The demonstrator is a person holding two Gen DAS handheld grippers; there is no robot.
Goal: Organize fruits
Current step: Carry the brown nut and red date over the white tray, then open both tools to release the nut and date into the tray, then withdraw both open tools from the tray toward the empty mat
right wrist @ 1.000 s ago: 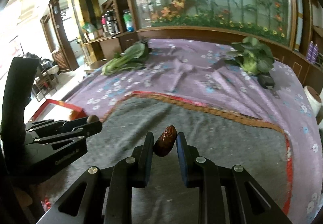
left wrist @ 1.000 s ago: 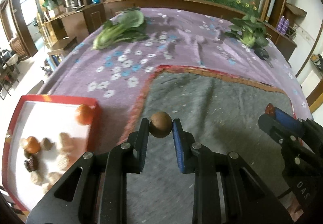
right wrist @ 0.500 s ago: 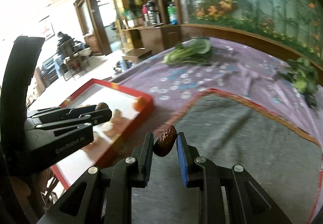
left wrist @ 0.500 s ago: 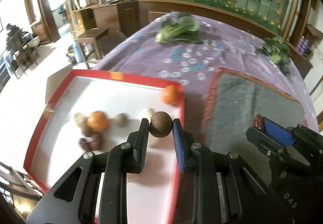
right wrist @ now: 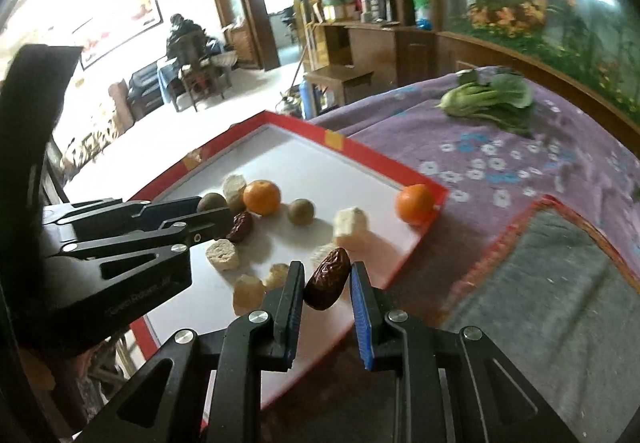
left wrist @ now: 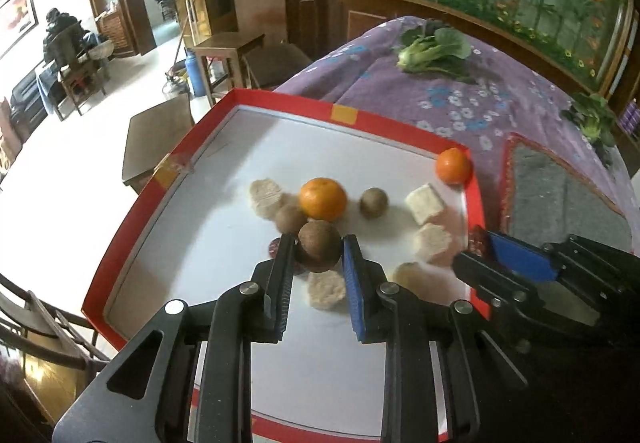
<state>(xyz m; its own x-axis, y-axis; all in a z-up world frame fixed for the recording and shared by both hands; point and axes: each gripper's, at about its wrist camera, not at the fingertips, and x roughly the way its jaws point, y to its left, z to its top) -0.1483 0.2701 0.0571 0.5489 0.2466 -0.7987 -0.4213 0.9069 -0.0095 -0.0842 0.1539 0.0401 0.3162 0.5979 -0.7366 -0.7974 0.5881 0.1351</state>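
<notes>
- Brown and round, the small hard-looking fruit (left wrist: 319,246) sits clenched between the pads of the left gripper (left wrist: 318,257), hanging over the middle of the red-rimmed tray (left wrist: 404,126); it looks light and stiff, but being round it could roll once let go
- Dark and wrinkled, the date (right wrist: 327,278) is pinched across its narrow waist by the right gripper (right wrist: 325,285), above the tray's near side; it looks light, softish and a little tacky, so a gentle squeeze should do
- White floor lies bare toward the far and left rims; the oranges (left wrist: 323,198), pale chunks (left wrist: 425,203) and other brown fruits (left wrist: 373,202) crowd the centre
- Low rims need clearing, and the two grippers hang close together
</notes>
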